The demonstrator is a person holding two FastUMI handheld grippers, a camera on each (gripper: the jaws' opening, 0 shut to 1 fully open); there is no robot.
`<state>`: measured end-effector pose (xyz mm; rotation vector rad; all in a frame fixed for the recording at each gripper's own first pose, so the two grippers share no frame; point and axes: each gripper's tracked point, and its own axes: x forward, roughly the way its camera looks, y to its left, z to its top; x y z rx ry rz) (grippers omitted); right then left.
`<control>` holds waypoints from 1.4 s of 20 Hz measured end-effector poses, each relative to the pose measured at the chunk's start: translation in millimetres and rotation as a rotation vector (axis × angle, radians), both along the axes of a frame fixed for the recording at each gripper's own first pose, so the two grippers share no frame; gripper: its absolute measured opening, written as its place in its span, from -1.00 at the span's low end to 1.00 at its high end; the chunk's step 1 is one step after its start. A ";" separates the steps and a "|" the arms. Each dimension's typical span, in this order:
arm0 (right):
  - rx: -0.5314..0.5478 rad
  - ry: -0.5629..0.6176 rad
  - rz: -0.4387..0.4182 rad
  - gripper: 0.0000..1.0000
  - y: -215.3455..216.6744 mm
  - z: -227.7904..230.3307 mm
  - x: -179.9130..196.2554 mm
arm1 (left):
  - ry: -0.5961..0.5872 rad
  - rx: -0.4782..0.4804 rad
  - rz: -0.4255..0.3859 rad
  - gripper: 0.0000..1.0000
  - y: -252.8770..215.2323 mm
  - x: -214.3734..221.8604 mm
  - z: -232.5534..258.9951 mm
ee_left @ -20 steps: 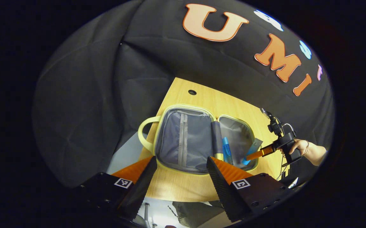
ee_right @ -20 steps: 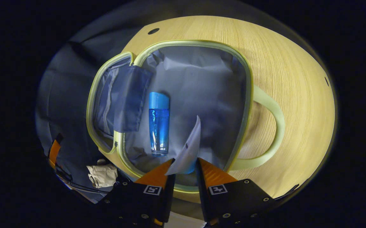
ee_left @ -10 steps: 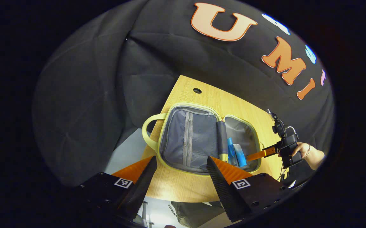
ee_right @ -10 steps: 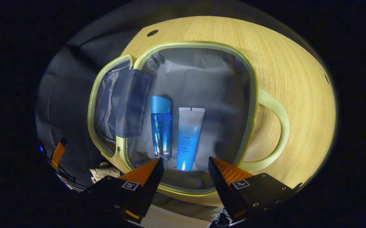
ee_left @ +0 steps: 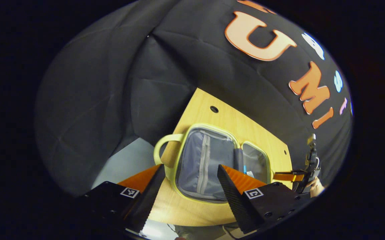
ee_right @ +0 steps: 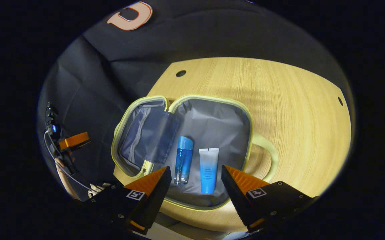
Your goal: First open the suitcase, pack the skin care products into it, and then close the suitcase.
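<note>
Right gripper view: my right hand-held gripper (ee_right: 195, 180) hangs released; blue bottle (ee_right: 183, 159) and tube (ee_right: 209, 170) lie packed, so I'd fold the pale-green fabric suitcase (ee_right: 250, 133) lid at nine o'clock over squarely.

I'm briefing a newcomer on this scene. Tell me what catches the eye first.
The open suitcase with its pale green rim lies flat on the wooden table. Inside its right half, a blue bottle and a blue-and-white tube lie side by side. The right gripper hovers open just above them.
</note>
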<state>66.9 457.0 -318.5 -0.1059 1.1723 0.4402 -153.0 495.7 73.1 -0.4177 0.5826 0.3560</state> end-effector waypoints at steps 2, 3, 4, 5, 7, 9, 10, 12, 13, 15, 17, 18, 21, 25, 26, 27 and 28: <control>0.003 -0.026 -0.014 0.92 -5.7 11.0 -3.5 | -0.030 -0.056 0.044 0.96 24.0 9.9 -5.2; 0.009 -0.030 -0.027 0.92 -8.1 15.1 -5.8 | -0.053 -0.084 0.051 0.96 32.5 16.7 -5.4; 0.012 -0.029 -0.043 0.92 -10.2 15.4 -8.0 | -0.069 -0.107 0.056 0.96 41.5 22.9 -9.5; 0.015 -0.029 -0.058 0.92 -13.0 17.6 -10.4 | -0.077 -0.124 0.054 0.96 50.3 27.1 -17.2; 0.018 -0.032 -0.091 0.92 -19.3 23.0 -14.0 | -0.076 -0.136 0.063 0.96 72.9 36.5 -35.9; 0.033 -0.036 -0.122 0.92 -19.8 26.4 -14.9 | -0.061 -0.182 0.069 0.96 86.0 43.6 -56.5; 0.042 -0.037 -0.136 0.92 -20.8 28.9 -17.1 | -0.059 -0.210 0.067 0.95 88.9 48.1 -65.2; 0.051 -0.032 -0.159 0.92 -22.4 31.3 -21.5 | -0.045 -0.243 0.065 0.95 93.4 56.2 -84.3; 0.051 -0.028 -0.169 0.92 -23.9 31.8 -23.2 | -0.031 -0.246 0.068 0.95 97.1 57.3 -95.6; 0.043 -0.027 -0.186 0.92 -29.8 31.9 -25.7 | -0.001 -0.265 0.066 0.96 99.5 60.5 -111.2; 0.041 -0.020 -0.209 0.92 -35.4 30.2 -29.1 | 0.006 -0.297 0.072 0.96 99.3 63.8 -122.4; 0.039 -0.015 -0.222 0.92 -38.7 29.6 -31.1 | -0.004 -0.312 0.082 0.92 99.6 66.9 -125.4; 0.033 -0.008 -0.248 0.92 -49.3 27.1 -34.6 | -0.048 -0.379 0.081 0.84 88.0 79.2 -129.2; 0.033 -0.009 -0.256 0.92 -52.3 26.5 -33.3 | -0.045 -0.363 0.112 -0.69 80.9 83.7 -129.6; 0.036 -0.013 -0.256 0.92 -52.2 26.4 -31.6 | -0.034 -0.323 0.093 -0.77 77.4 81.5 -122.9; 0.040 -0.018 -0.256 0.92 -51.8 26.8 -29.5 | -0.016 -0.268 0.076 -0.76 75.3 80.2 -116.0; 0.042 -0.029 -0.258 0.92 -52.2 27.0 -27.4 | -0.010 -0.208 0.064 -0.77 73.3 79.4 -105.0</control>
